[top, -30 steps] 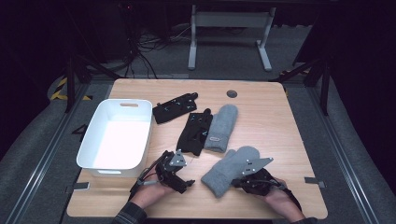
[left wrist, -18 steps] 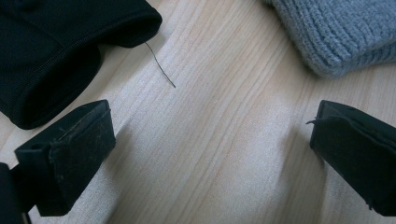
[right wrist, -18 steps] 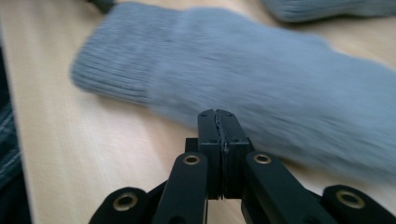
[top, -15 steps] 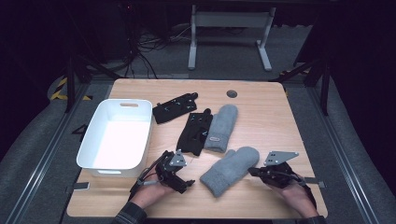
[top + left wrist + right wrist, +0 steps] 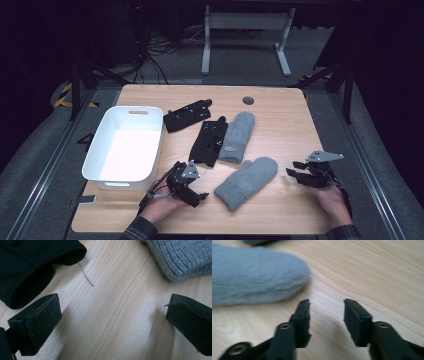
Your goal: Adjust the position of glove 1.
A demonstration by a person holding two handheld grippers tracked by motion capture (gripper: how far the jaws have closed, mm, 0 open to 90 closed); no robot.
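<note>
Mitten left of the right tool
The grey mitten (image 5: pixel 246 182) lies flat on the counter (image 5: pixel 280 115); right tool (image 5: pixel 295 171) near, empty, jaws just opening, half-wide.

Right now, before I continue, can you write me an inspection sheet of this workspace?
Surface: wooden table, bare wood under both tongs.
Job's things: near grey mitten flat, free of the tongs; far grey mitten beside a black glove; second black glove behind.
Clutter: white bin at left, empty; round grommet.
Grippers: left tongs open, nothing between; right tongs apart from the mitten, jaws just opening, nothing between.
Cables: loose wires on the floor behind.
Surroundings: dark room, desk legs.
</note>
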